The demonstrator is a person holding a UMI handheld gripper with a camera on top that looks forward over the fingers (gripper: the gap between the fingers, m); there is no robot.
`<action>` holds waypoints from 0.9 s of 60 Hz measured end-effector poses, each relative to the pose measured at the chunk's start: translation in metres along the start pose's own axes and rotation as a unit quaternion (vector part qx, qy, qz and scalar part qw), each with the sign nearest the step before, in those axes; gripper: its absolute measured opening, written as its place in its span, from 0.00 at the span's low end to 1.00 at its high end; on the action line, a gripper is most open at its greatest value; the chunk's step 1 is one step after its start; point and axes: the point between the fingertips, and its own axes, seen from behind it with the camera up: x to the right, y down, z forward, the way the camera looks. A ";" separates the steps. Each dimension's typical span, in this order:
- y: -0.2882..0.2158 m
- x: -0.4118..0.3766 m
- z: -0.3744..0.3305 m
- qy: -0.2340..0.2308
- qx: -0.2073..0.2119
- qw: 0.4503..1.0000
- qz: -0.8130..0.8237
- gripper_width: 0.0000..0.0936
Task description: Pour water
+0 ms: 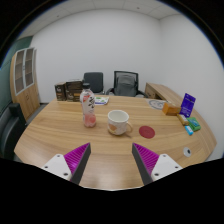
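Gripper (111,158) cut off below, only the fingers (71,160) showing. Contents of bottle (88,106) and mug (119,122) too small to tell. Small items near purple box (188,104) indistinct.

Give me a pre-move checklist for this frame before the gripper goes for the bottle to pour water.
1. Gripper open and holding nothing: ok.
2. Bottle standing upright on the table, beyond the fingers: ok.
3. Mug upright beside the bottle, apart from it: ok.
4. Path from the gripper to the bottle free of objects: ok.
5. Red coaster lying apart from the mug, not under it: ok.
6. Bottle cap off and water level enough to pour: cannot tell.
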 end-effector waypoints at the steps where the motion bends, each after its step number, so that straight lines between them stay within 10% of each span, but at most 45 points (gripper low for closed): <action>1: -0.002 -0.008 0.006 -0.002 0.003 1.000 -0.002 0.92; 32: -0.104 -0.116 0.208 -0.023 0.106 0.993 0.041 0.86; 54: -0.106 -0.111 0.237 -0.008 0.126 0.992 0.020 0.35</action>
